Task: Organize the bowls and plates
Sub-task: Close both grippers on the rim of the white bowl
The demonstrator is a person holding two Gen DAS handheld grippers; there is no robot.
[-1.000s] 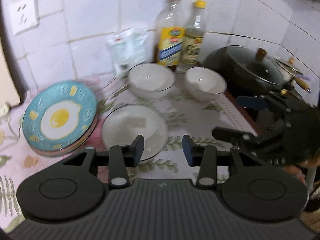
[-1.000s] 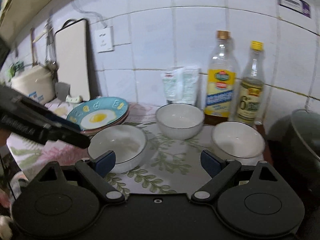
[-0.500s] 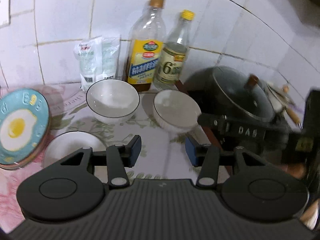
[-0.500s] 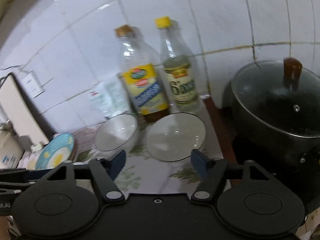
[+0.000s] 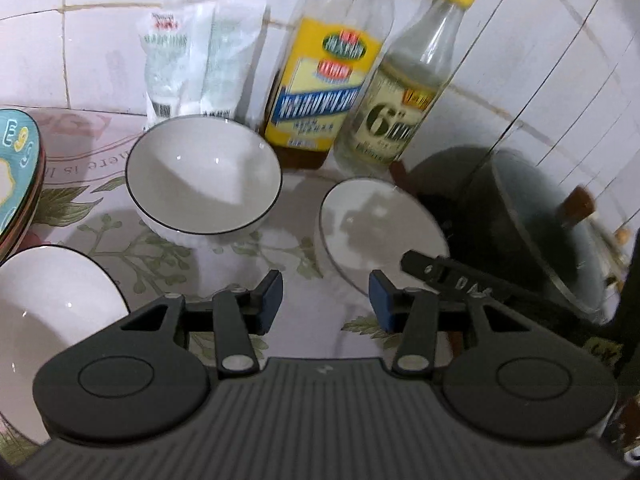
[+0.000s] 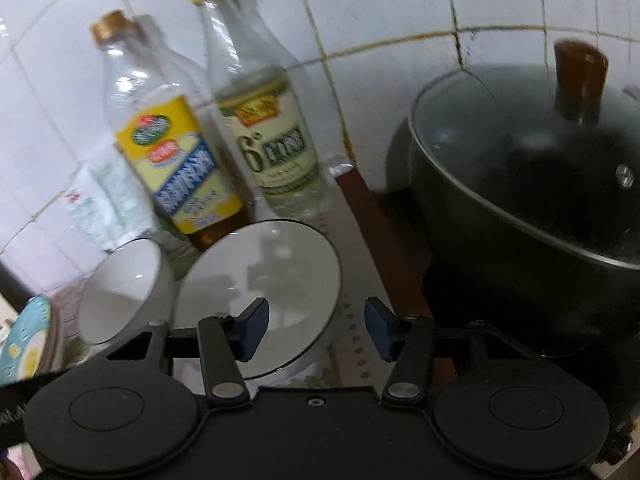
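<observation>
Three white bowls with dark rims stand on the floral cloth: a back one (image 5: 202, 176), a right one (image 5: 376, 224) and a near-left one (image 5: 48, 308). A teal fried-egg plate (image 5: 16, 164) is stacked at the left edge. My left gripper (image 5: 324, 300) is open and empty, between the back and right bowls. My right gripper (image 6: 316, 326) is open and empty, its left finger over the right bowl (image 6: 260, 280) and its right finger outside the rim. The back bowl (image 6: 120, 288) and the plate (image 6: 28, 340) show at the left of the right wrist view.
Two bottles, yellow-labelled (image 5: 320, 76) and pale-labelled (image 5: 404, 92), stand against the tiled wall behind the bowls, with white packets (image 5: 192, 56) to their left. A black lidded pot (image 6: 532, 184) sits on the stove at the right.
Both grippers have moved forward and right toward the right bowl. The right gripper has come down close so the bowl's rim lies between its fingers. Neither has closed.
</observation>
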